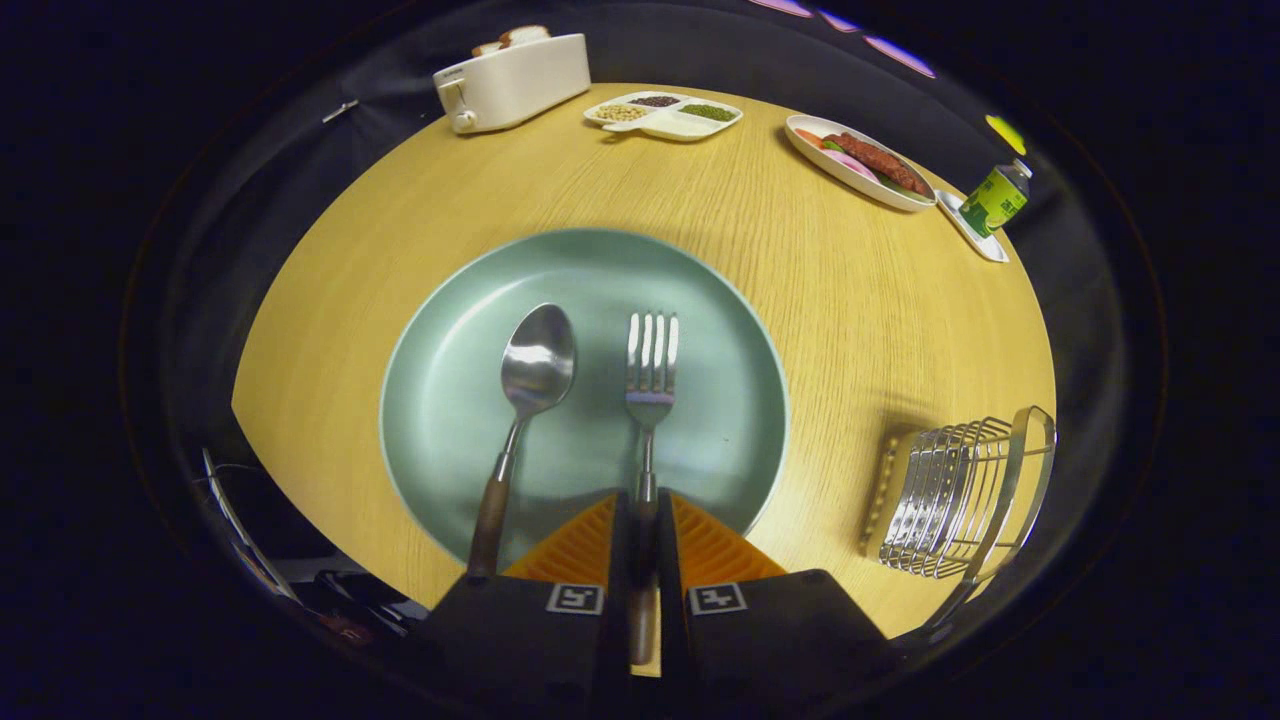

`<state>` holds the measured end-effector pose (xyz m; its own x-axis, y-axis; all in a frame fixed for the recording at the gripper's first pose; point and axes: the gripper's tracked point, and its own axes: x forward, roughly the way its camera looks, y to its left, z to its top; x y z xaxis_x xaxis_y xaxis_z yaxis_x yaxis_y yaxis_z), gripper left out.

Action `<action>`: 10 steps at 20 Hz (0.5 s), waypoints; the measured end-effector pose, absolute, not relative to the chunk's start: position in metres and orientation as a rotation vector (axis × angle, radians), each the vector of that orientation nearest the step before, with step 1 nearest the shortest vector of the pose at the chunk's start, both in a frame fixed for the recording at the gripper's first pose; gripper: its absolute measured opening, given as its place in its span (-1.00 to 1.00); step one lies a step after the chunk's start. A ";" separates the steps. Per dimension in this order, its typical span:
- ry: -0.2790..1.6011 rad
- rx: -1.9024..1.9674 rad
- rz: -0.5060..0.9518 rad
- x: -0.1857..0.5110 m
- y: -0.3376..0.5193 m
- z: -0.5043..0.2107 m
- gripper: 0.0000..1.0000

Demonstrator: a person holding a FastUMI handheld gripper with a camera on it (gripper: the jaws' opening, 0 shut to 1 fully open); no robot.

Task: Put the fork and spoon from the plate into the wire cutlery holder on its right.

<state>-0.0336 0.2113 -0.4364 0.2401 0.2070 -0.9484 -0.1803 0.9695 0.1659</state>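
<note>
The shiny metal fork with a brown wooden handle (650,400) is pinched at its handle by the claw (643,520). It lies on the round pale green plate (450,400), beside the shiny metal spoon (525,390). The silver wire cutlery holder (955,495) is seen on the yellow wooden table (820,300), right of the plate.

Bare table (830,330) lies open between plate (440,400) and wire holder (950,500); spoon (530,390) crowds the tongs' (643,520) left.

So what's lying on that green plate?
On the plate lie a spoon and a fork, side by side. The gripper is closed around the fork's handle, whose near end is hidden between the fingers.
</note>
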 end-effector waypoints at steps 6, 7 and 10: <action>1.266 0.023 0.304 -0.031 0.208 -0.422 -0.80; 1.252 0.038 0.312 -0.030 0.207 -0.413 -0.80; 1.219 0.080 0.360 -0.028 0.195 -0.381 -0.80</action>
